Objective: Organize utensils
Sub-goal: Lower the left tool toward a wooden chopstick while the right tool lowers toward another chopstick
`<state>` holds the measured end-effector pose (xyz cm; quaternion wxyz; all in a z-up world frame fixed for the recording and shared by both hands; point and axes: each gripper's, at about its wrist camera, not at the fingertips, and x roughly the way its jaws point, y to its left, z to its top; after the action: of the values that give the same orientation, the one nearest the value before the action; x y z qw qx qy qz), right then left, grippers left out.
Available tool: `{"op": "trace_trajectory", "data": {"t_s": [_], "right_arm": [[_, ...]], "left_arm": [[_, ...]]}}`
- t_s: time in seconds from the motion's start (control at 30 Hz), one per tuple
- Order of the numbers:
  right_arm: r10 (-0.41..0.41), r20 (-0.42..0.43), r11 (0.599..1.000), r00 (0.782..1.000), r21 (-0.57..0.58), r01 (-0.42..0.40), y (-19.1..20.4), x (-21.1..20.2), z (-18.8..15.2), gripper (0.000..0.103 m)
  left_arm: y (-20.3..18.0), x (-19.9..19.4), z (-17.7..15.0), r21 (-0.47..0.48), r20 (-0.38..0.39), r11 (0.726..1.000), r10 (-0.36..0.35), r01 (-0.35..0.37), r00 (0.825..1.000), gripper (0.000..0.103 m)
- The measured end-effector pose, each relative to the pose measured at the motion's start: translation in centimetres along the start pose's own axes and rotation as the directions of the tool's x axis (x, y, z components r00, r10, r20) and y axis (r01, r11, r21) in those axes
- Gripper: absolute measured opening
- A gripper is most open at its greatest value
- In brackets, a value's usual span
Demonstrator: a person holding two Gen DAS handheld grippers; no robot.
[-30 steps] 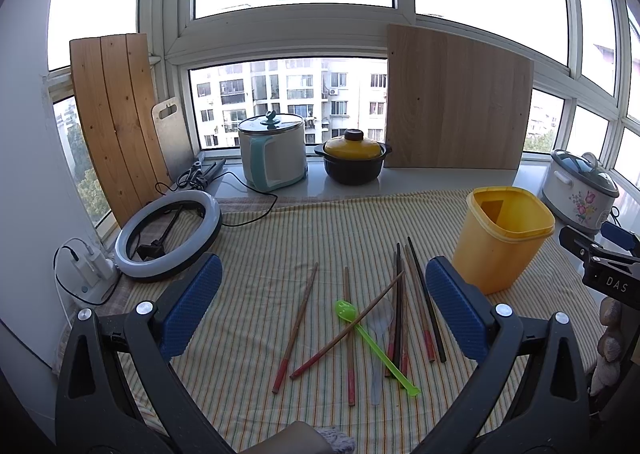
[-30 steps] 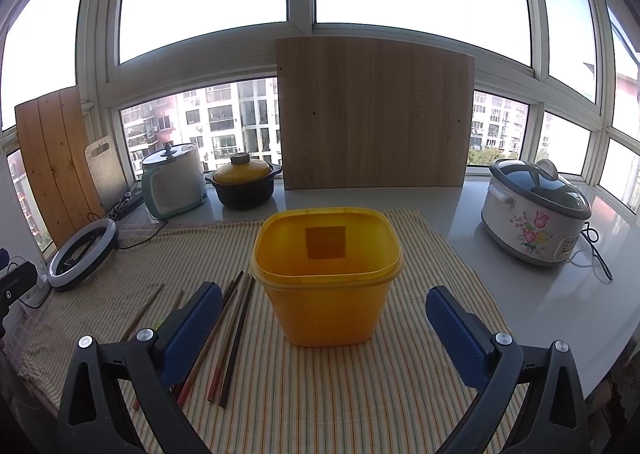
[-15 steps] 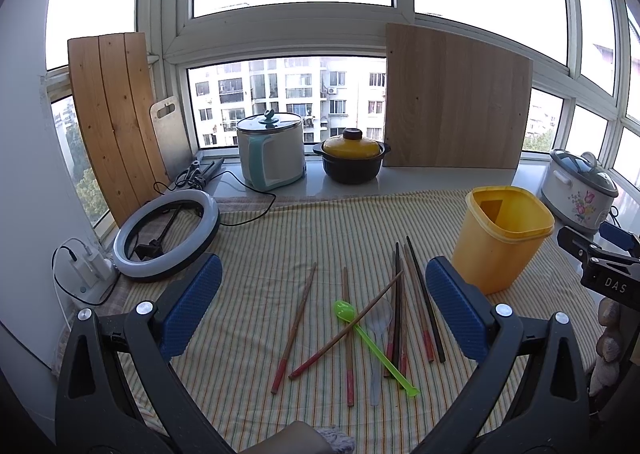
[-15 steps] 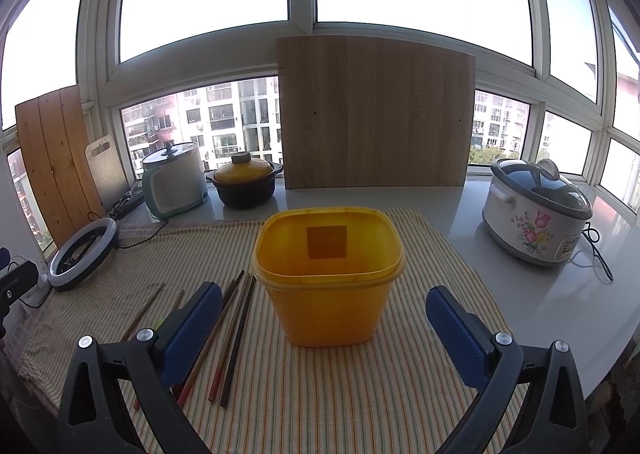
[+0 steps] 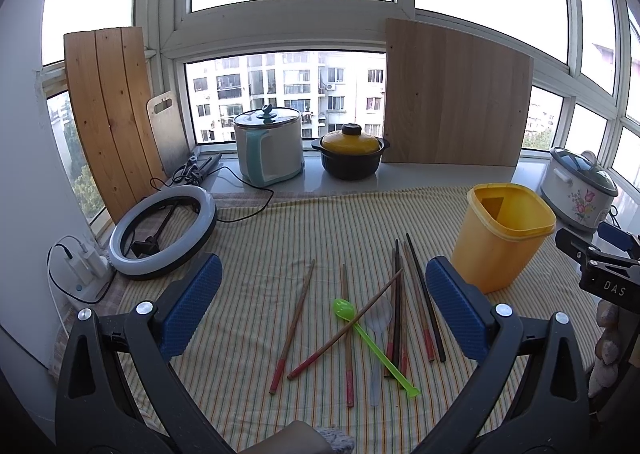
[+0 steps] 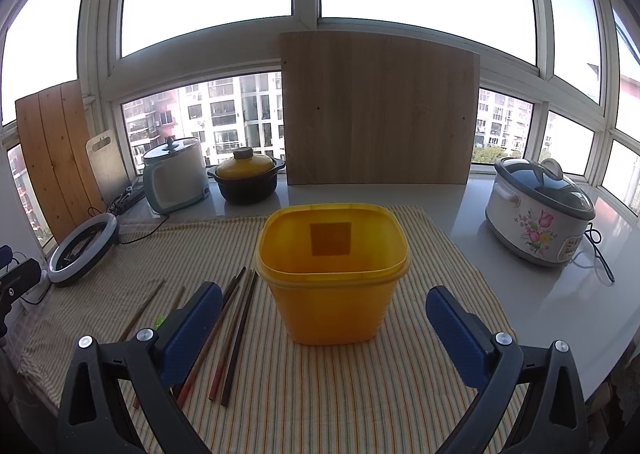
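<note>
- Nothing on the cloth has shifted since a second ago; only my left tongs (image 5: 318,302) have drifted a touch, and the chopsticks and spoons lie just as they did.
- Both pairs are released, blue pads spread wide, with nothing between them. My right tongs (image 6: 324,330) hover the same way, straddling the view of the yellow bin (image 6: 332,274).
- Ahead of my left tongs and slightly to their right lies the scatter: red-tipped chopsticks (image 5: 294,324) fanned out, one stick crossing the green spoon (image 5: 374,336), and a clear spoon (image 5: 378,328) half buried beneath them.
- The darker sticks (image 5: 424,300) bunch together nearest the bin, at the right edge of my left pads' reach.
- That bin stands upright and empty directly in front of my right tongs, close enough that I judge it was parked there to receive everything.
- My left hand faces the pile and my right faces the container, so I take this as the start: no utensil is sorted yet.
- The striped cloth (image 5: 280,238) should keep thin sticks from rolling, but it may bunch if I scrape it.
- I would take the lone chopstick on the left first, since nothing overlaps it.
</note>
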<state>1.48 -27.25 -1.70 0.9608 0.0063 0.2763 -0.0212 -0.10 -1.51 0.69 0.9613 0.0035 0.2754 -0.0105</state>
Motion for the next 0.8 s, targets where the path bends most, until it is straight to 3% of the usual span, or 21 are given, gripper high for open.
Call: {"op": "trace_trajectory", "data": {"t_s": [0.47, 0.63, 0.7, 0.8], "right_arm": [[0.100, -0.071, 0.993, 0.992, -0.049, -0.104, 2.5, 1.4, -1.4, 0.103], [0.220, -0.093, 0.971, 0.971, -0.073, -0.227, 4.4, 1.8, -2.0, 0.100], [0.234, -0.106, 0.966, 0.966, -0.085, -0.244, 5.4, 2.1, -2.2, 0.099], [0.256, -0.145, 0.957, 0.956, -0.098, -0.272, 6.9, 3.1, -2.5, 0.092]], "left_arm": [[3.6, 3.0, -1.3, -0.025, -0.057, 0.999, 0.036, -0.037, 0.998, 0.103], [5.8, 4.7, -2.1, -0.030, -0.096, 0.999, 0.024, -0.027, 0.995, 0.103], [6.3, 5.4, -2.4, -0.024, -0.104, 0.999, 0.029, -0.032, 0.994, 0.103], [7.2, 6.6, -2.9, -0.035, -0.129, 0.999, -0.021, 0.017, 0.991, 0.102]]}}
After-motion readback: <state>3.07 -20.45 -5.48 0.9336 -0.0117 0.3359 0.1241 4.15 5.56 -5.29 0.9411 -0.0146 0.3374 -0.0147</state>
